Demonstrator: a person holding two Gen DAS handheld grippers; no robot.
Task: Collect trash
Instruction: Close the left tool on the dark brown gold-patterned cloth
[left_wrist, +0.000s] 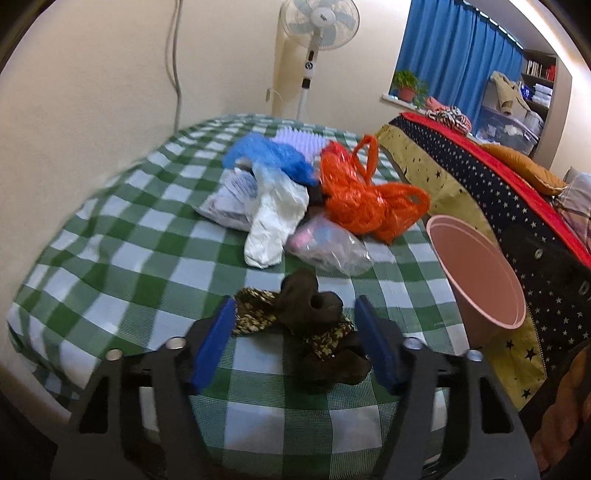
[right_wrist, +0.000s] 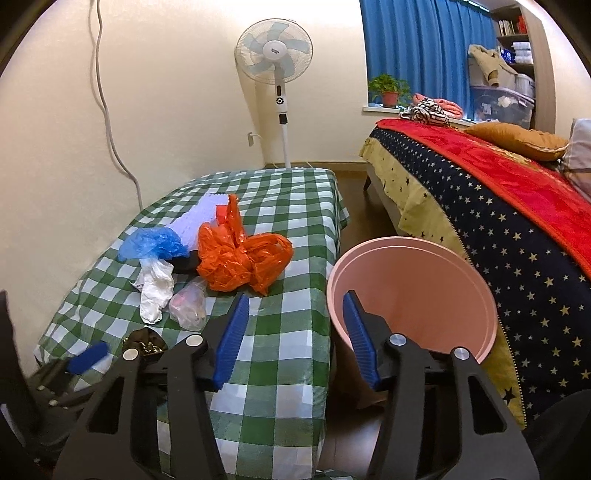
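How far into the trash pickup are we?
Done: nothing visible; what shows of the pink bin's inside is empty. In hand: left gripper straddles the dark brown wrapper, pads not clearly pressing it; right gripper is open and empty. Left: orange bag, blue bag, white bag, clear bag, all on the checked tablecloth.

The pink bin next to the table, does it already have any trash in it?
No, the right wrist view looks into the pink bin and shows only its bare inside; the bags lie on the checked table.
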